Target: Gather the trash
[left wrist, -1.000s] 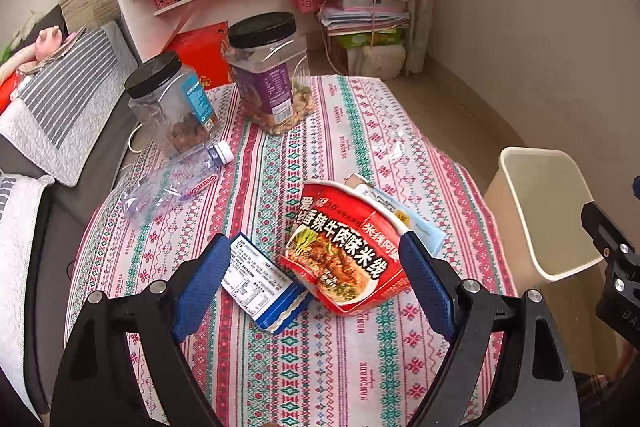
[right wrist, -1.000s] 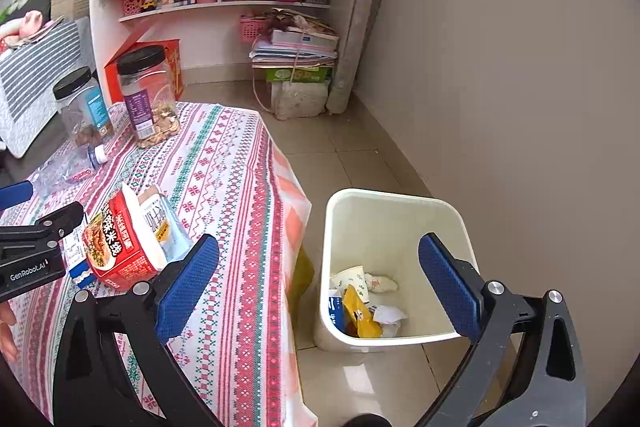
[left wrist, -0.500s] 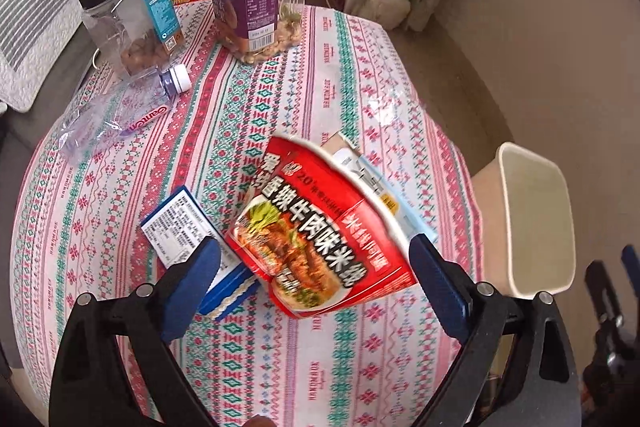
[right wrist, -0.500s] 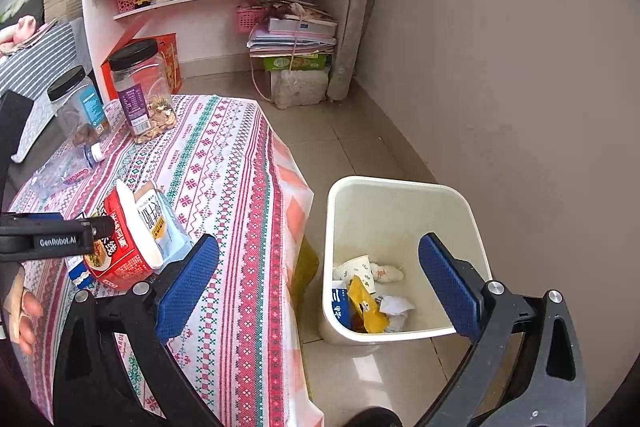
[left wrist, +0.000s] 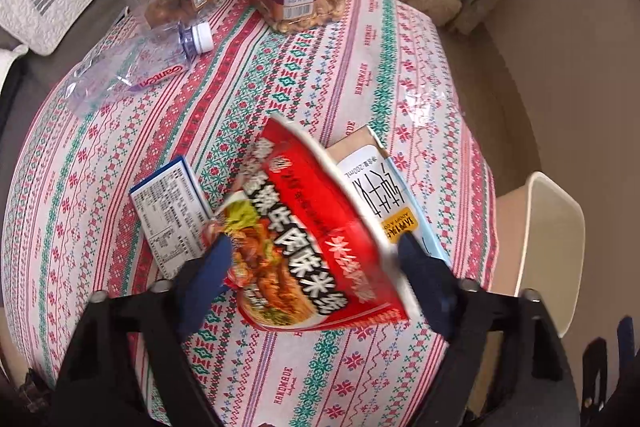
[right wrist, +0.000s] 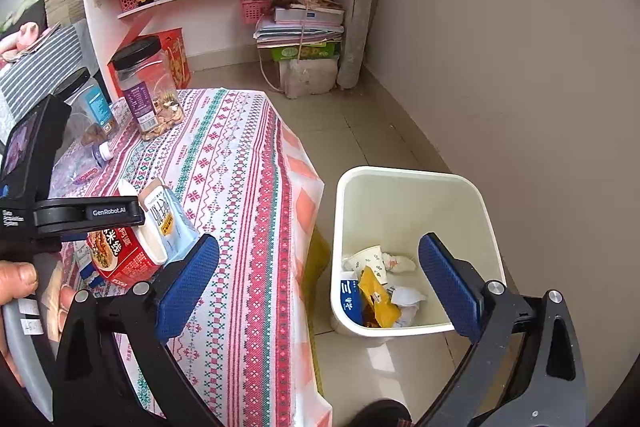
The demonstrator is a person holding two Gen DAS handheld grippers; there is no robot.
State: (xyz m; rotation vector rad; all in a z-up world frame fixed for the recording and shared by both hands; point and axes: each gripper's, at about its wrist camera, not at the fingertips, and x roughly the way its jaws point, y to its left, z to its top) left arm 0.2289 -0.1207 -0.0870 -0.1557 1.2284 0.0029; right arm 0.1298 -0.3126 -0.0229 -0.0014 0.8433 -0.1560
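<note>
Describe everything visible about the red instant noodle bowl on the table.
The red paper instant noodle bowl lies tipped on its side on the patterned tablecloth, its white rim towards the cream plastic bin. Its wall carries white Chinese lettering and a photo of noodles with greens. The left hand-held gripper straddles it, blue pads on both sides; contact is blurred. A white-and-blue milk carton leans against its rim side, and a blue-and-white printed box lies on the other.

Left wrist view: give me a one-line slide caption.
Left gripper closing around the red noodle bowl on the patterned tablecloth, cream trash bin at right.
</note>
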